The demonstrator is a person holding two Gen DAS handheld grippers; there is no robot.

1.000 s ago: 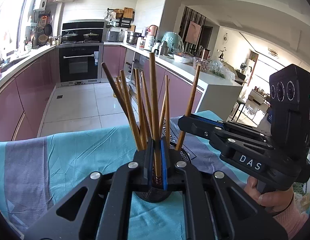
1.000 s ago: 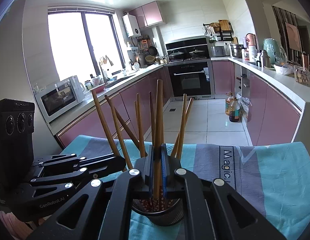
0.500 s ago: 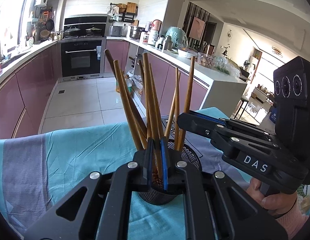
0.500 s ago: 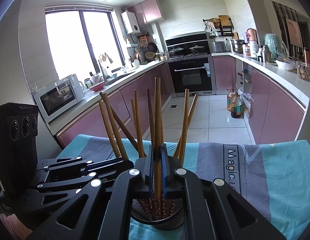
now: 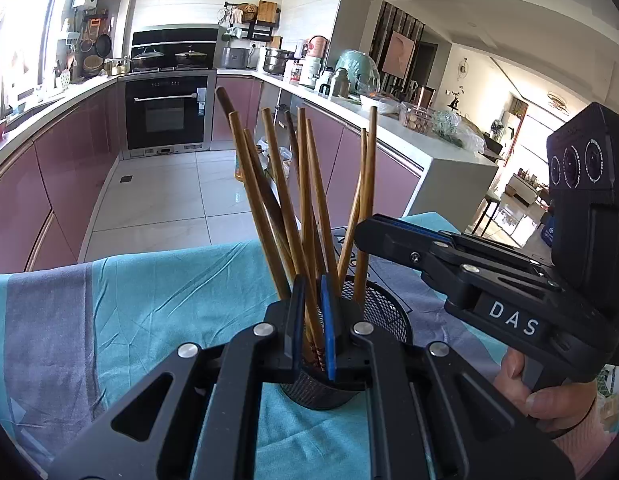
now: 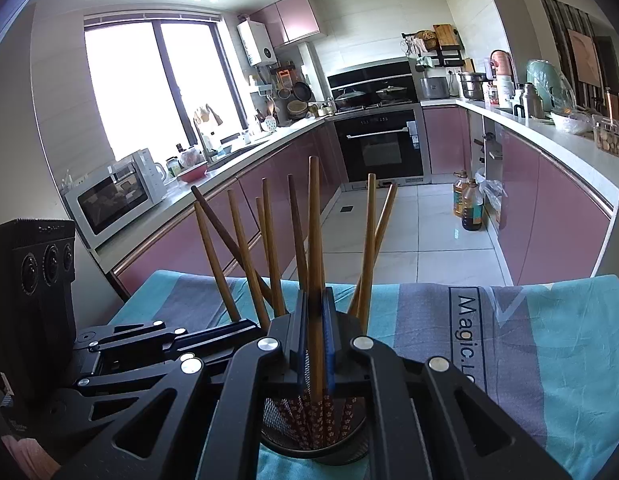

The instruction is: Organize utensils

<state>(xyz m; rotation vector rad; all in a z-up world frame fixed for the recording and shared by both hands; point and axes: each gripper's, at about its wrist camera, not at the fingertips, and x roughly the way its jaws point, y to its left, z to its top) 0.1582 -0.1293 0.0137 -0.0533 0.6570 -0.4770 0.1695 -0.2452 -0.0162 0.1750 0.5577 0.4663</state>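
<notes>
Our right gripper (image 6: pixel 314 344) pinched one chopstick (image 6: pixel 314 240) inside the mesh holder (image 6: pixel 341 450); our left gripper (image 5: pixel 310 326) stood narrowly parted. We should release slowly.

We see smooth brown wooden chopsticks (image 5: pixel 305 200) in a black wire-mesh metal holder (image 5: pixel 385 312). Our claws (image 6: pixel 313 336) look matt black plastic with shiny metal rivets. Creased teal-and-grey cloth (image 5: pixel 149 292) covers the desk.

Wooden chopsticks (image 5: pixel 305 216) fanned upright — black mesh holder (image 5: pixel 385 312).
</notes>
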